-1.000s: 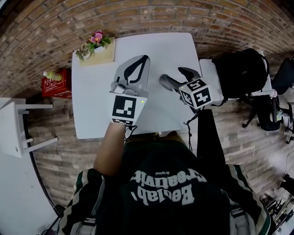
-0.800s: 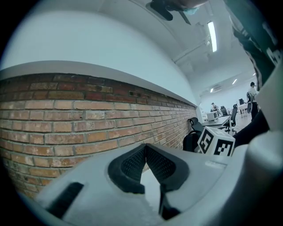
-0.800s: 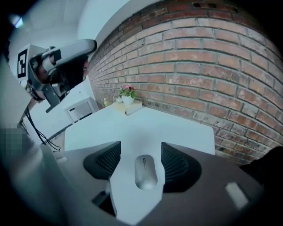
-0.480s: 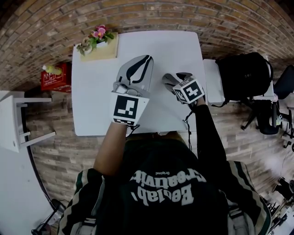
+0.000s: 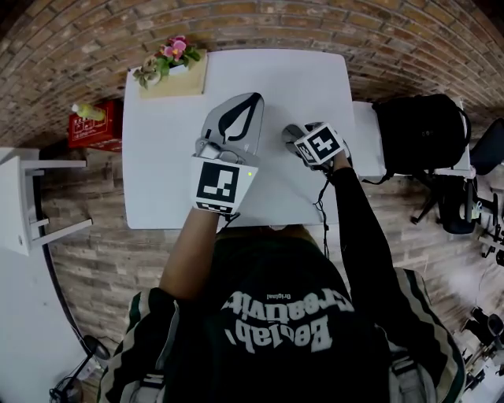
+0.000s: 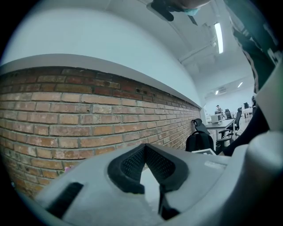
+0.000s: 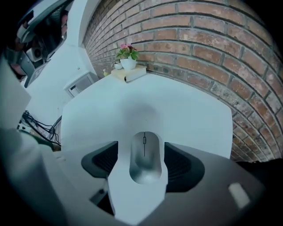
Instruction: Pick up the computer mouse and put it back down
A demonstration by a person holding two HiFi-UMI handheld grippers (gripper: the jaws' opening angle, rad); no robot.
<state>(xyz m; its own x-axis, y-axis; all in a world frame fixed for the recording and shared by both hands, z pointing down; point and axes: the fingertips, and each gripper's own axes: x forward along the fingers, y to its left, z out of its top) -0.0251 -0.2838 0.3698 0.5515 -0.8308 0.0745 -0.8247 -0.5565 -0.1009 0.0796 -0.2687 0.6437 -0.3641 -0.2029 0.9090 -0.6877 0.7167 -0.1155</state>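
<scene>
The right gripper [image 7: 141, 148] straddles the mouse [image 7: 144, 161] on the table [image 7: 185, 110]. Its jaws have just been opening and stand clear of the mouse. The left gripper [image 6: 144, 150] is closed and empty.

I face a white table [image 5: 165, 157]. On its far left corner a pink potted flower [image 5: 168, 57] sits on a tan book [image 5: 189, 81]. Left of the table lies a red box [image 5: 93, 130]. Right of it is a black backpack [image 5: 421, 130], and beyond it a brick wall [image 5: 260, 24].
</scene>
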